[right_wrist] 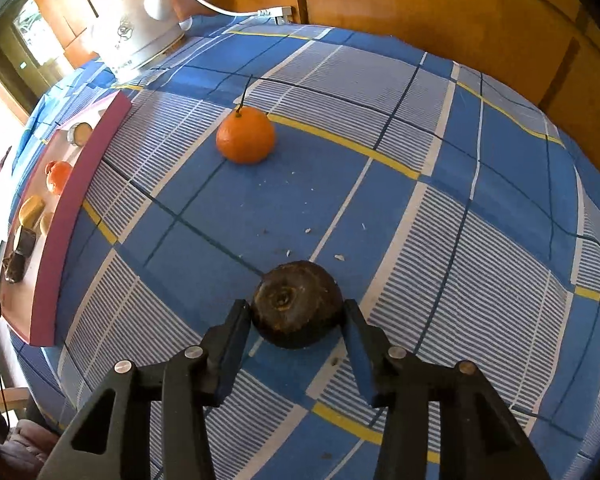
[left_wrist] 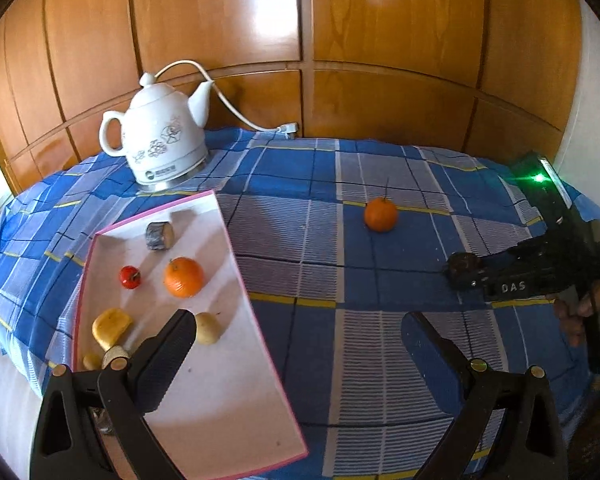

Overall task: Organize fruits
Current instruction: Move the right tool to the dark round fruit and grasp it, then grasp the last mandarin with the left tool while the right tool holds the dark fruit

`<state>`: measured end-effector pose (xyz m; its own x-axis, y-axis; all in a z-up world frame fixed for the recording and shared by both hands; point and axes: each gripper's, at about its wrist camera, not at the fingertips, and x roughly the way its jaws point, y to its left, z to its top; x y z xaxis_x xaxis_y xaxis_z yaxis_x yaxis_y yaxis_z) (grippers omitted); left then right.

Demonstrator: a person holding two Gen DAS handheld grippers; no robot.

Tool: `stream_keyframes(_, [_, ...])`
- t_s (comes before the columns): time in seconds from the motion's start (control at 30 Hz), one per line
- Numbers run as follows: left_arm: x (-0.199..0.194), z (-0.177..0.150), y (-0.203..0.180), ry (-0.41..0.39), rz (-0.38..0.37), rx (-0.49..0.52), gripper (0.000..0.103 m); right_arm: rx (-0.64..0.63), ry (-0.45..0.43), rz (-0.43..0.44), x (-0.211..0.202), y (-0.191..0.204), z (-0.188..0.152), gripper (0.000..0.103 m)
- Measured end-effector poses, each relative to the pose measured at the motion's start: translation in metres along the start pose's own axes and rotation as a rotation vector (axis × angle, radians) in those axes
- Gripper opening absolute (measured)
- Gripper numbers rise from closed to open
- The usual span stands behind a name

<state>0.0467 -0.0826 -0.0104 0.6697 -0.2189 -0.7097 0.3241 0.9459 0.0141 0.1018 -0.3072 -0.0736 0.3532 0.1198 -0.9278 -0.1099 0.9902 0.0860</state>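
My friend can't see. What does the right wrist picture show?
The right gripper has its two fingers on either side of a dark round fruit on the blue checked tablecloth. Farther off sits an orange mandarin, with a pink-edged tray at the left.

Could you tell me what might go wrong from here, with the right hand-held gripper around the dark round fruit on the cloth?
1. The right hand-held gripper brackets the dark round fruit near its widest part; if the pads close off centre, it may roll away.
2. The tangerine lies loose between the fruit and the pink-rimmed tray; a low carry could knock it.
3. The tray already holds several pieces, so a careless drop may hit the orange.
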Motion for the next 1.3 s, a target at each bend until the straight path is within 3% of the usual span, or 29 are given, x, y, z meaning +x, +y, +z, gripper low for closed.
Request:
stream_keyframes(0.2, [0.01, 0.008, 0.002, 0.047, -0.027, -0.072, 0.103, -0.048, -0.019, -0.03, -0.002, 0.008, -0.003, 0.055])
stream_keyframes(0.33, [0.018, 0.015, 0.003, 0.08, -0.067, -0.105, 0.103, -0.063, -0.027, -0.067, -0.001, 0.01, -0.002, 0.054])
stream_keyframes(0.4, [0.024, 0.02, 0.003, 0.099, -0.089, -0.119, 0.101, -0.067, -0.023, -0.082, -0.001, 0.01, -0.003, 0.049])
stream_keyframes(0.63, [0.063, 0.036, -0.001, 0.219, -0.176, -0.169, 0.087, -0.102, -0.009, -0.106, -0.002, 0.016, -0.005, 0.049])
stream_keyframes(0.73, [0.082, 0.042, -0.006, 0.25, -0.217, -0.169, 0.086, -0.087, -0.002, -0.103, -0.003, 0.013, -0.006, 0.049])
stream_keyframes(0.93, [0.107, 0.066, -0.026, 0.209, -0.252, -0.123, 0.086, -0.074, 0.016, -0.091, 0.0, 0.013, -0.002, 0.049])
stream_keyframes(1.17, [0.147, 0.093, -0.058, 0.245, -0.236, -0.007, 0.061, -0.065, 0.019, -0.083, 0.001, 0.013, 0.0, 0.049])
stream_keyframes(1.3, [0.169, 0.1, -0.07, 0.259, -0.221, 0.021, 0.061, -0.057, 0.021, -0.075, 0.001, 0.012, 0.0, 0.049])
